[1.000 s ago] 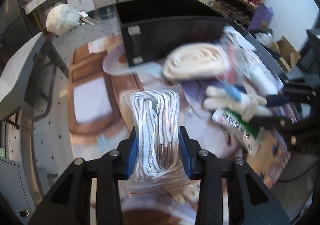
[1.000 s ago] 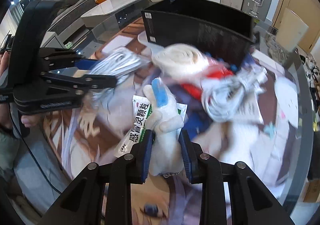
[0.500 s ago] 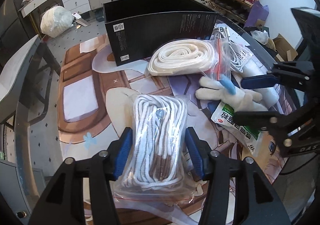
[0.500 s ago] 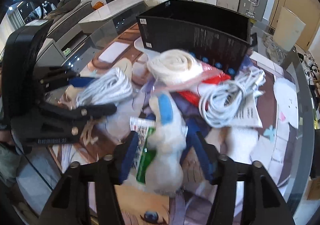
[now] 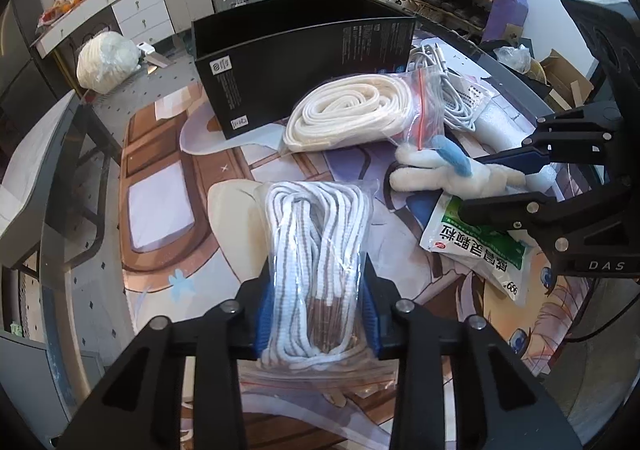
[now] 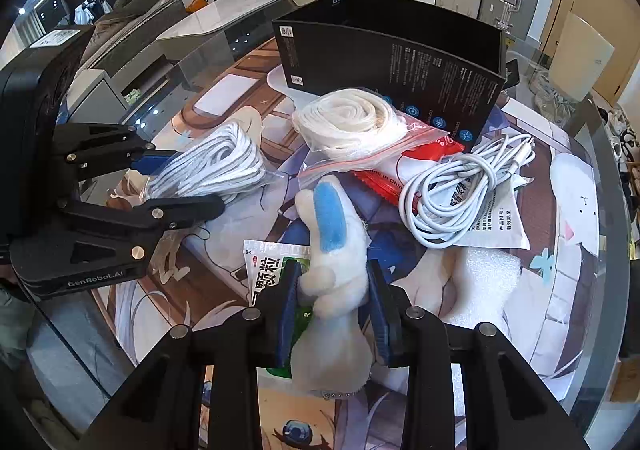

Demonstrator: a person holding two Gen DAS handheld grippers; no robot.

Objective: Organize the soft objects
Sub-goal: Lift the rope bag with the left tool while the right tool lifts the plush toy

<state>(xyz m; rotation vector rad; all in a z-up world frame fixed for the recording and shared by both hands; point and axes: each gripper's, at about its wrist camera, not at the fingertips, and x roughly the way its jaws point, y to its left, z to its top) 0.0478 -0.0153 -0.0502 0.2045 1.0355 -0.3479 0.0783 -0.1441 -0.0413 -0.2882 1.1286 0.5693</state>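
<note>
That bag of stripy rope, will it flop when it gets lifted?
Probably. The bag of stripy rope holds loose soft coils, so its ends likely sag. Its glossy plastic may slip. It looks light.

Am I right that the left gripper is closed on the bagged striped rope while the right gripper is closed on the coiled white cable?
Not quite. The left gripper does clamp the bagged striped rope, but the right gripper is closed on the white plush toy, as the right wrist view shows. The coiled white cable lies loose.
</note>
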